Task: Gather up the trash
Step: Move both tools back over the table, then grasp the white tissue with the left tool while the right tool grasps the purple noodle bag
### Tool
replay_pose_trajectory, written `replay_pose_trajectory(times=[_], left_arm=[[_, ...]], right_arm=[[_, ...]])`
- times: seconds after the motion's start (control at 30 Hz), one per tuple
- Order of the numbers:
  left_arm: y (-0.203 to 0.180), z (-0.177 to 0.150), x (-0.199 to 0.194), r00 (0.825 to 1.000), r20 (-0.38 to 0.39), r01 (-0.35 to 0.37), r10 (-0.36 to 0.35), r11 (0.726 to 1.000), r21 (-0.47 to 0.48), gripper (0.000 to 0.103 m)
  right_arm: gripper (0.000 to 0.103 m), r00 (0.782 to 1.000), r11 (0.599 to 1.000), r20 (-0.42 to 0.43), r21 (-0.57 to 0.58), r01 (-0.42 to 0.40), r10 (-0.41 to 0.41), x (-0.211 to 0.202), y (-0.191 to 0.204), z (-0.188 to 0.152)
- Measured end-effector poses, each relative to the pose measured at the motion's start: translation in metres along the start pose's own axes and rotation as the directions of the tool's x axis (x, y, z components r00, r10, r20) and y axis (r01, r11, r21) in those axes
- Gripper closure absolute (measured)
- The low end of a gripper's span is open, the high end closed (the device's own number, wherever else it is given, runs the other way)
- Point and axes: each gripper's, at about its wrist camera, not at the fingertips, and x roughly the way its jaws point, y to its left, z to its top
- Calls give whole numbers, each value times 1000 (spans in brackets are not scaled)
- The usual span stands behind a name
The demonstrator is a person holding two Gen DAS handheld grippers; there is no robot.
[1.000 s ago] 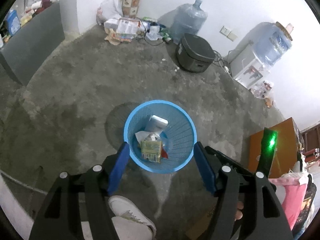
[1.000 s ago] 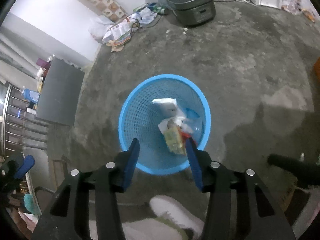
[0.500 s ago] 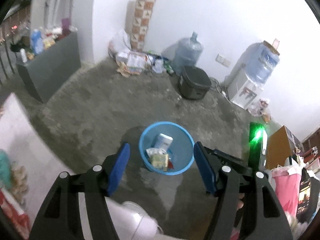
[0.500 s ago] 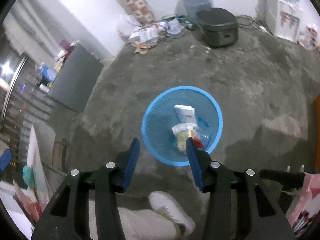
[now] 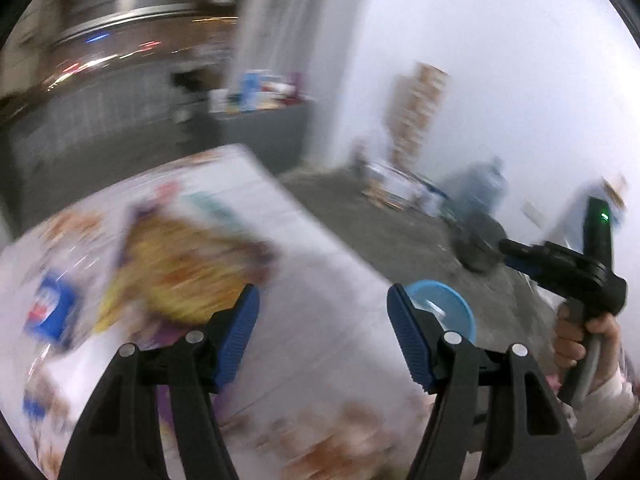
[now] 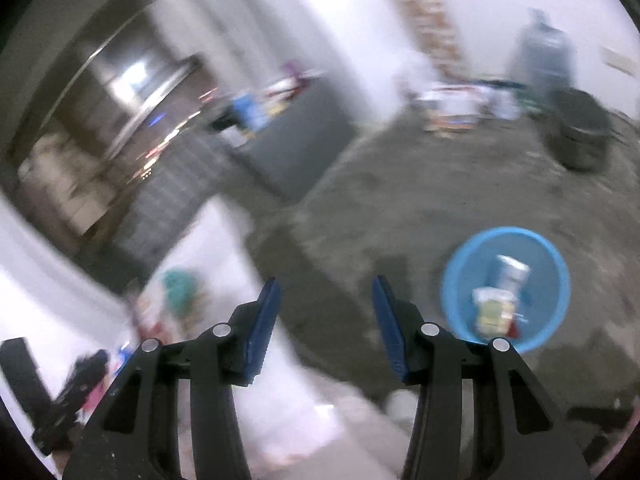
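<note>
Both views are blurred by motion. My left gripper (image 5: 322, 296) hangs open and empty above a white table (image 5: 320, 360). A yellow snack packet (image 5: 180, 272) and a blue-labelled wrapper (image 5: 50, 312) lie on the table, left of the fingers. The blue trash basket (image 5: 440, 312) peeks out behind the right finger. In the right wrist view my right gripper (image 6: 325, 284) is open with nothing between its fingers, over the table's edge (image 6: 224, 248). On the floor to the right stands the basket (image 6: 456, 288), with a white carton (image 6: 510, 276) and a yellowish packet (image 6: 494, 312) inside.
A hand (image 5: 576, 336) holds the other gripper at the right edge. A dark round cooker (image 6: 580, 136), a big water bottle (image 6: 544, 52) and a heap of papers (image 6: 452, 108) line the far wall. A grey cabinet (image 6: 288, 148) stands at the left.
Both cameras have swung up and left, away from the basket, which now sits off to the right. The white table with its litter has come into view. Neither pair of jaws has changed.
</note>
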Motion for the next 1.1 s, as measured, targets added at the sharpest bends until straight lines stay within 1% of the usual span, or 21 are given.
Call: replay_pose_trajectory(times=[0.03,0.1,0.13,0.17,0.2,0.23,0.27,0.33,0.4,0.47,0.5,0.57,0.63,0.67,0.7,0.77,0.8,0.83,0.9,1.0,1.1], left_arm=[[13,-4,-8,1000,12,-25,25,999,-32,39],[46,-16,-28,995,45,-86,91,990,-107,39],[63,-23,-37,990,56,-121,130,982,-146,39],[80,-28,-44,984,62,-151,165,971,-184,39],[92,-33,-50,980,65,-171,189,962,-214,39],[108,-41,-56,974,67,-193,216,948,-255,39],[117,-46,-59,971,66,-202,228,940,-274,39],[133,-58,-59,969,56,-210,239,925,-316,46],[143,-69,-62,972,45,-204,232,918,-340,53],[149,-81,-59,976,34,-190,216,915,-356,58],[152,-85,-57,978,27,-183,205,917,-354,61],[151,-85,-53,981,26,-172,192,927,-334,62],[147,-87,-54,984,37,-159,176,948,-277,62],[142,-88,-53,985,45,-151,166,960,-236,62],[140,-88,-51,986,51,-146,160,967,-208,62],[130,-87,-47,987,61,-141,151,980,-141,61],[125,-86,-43,987,62,-142,150,984,-108,58],[122,-85,-38,987,59,-143,149,986,-89,55],[115,-85,-26,988,43,-147,148,989,-37,46],[108,-85,-4,987,11,-158,158,987,29,41],[107,-91,20,976,-26,-215,217,974,78,41]], right_arm=[[56,998,998,-33,-36,-50,49,10,20,-1],[59,990,990,-82,-75,-121,115,23,46,-5],[61,980,980,-123,-105,-169,156,35,66,-8],[63,972,972,-150,-122,-200,181,41,79,-12],[65,961,962,-182,-135,-235,209,49,93,-15],[67,941,946,-232,-152,-286,247,61,113,-21],[68,926,935,-266,-159,-317,268,69,127,-26],[69,878,904,-359,-168,-394,316,90,159,-40],[69,847,885,-421,-184,-428,323,106,183,-54],[70,808,866,-496,-197,-460,317,127,209,-73],[70,797,861,-519,-202,-467,310,134,218,-80],[70,775,859,-564,-207,-468,286,149,232,-94],[71,756,859,-590,-193,-474,284,157,241,-101],[71,753,859,-596,-195,-473,279,157,245,-106],[71,754,860,-597,-200,-470,273,158,248,-107],[72,761,862,-593,-210,-461,263,152,256,-107],[72,767,864,-587,-213,-456,260,152,256,-106],[72,771,866,-582,-212,-452,259,151,256,-105],[72,785,872,-563,-214,-441,259,148,255,-99],[72,803,883,-538,-209,-420,254,143,247,-89],[72,818,894,-517,-198,-402,253,143,240,-86]])
